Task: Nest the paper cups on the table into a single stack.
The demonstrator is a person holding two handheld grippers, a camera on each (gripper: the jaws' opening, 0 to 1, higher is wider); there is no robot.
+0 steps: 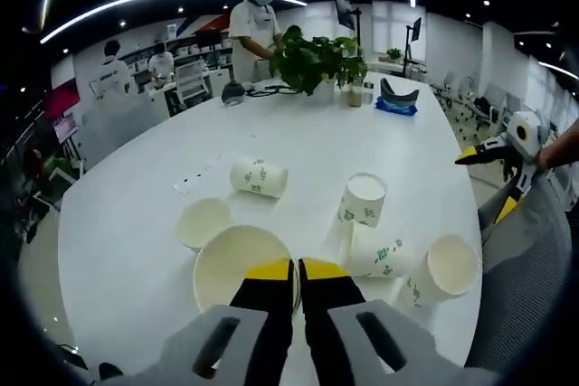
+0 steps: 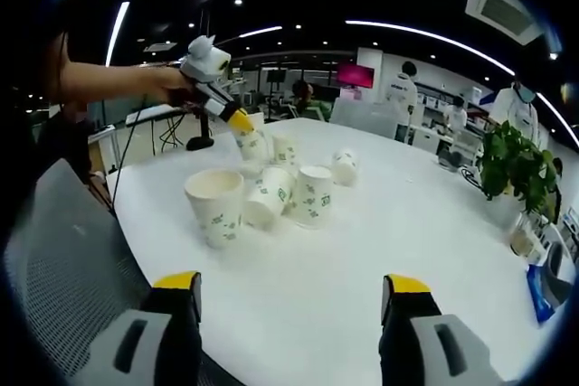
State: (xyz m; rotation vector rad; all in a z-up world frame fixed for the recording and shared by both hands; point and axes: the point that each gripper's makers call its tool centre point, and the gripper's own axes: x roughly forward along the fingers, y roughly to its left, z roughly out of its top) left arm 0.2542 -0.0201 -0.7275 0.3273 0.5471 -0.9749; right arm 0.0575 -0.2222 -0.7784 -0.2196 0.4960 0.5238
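The left gripper point(image 1: 297, 270) pinches the rim of an upright paper cup point(image 1: 237, 264), jaws nearly together on its wall. The next move, I judge, is to lift it straight and lower it, kept level, over another upright cup point(image 1: 201, 221) just beside it on the white table point(image 1: 380, 142). More cups lie near, one on its side point(image 1: 259, 176). The right gripper point(image 2: 289, 288) hangs above the table edge, jaws wide and empty, well back from the cluster of cups point(image 2: 271, 189).
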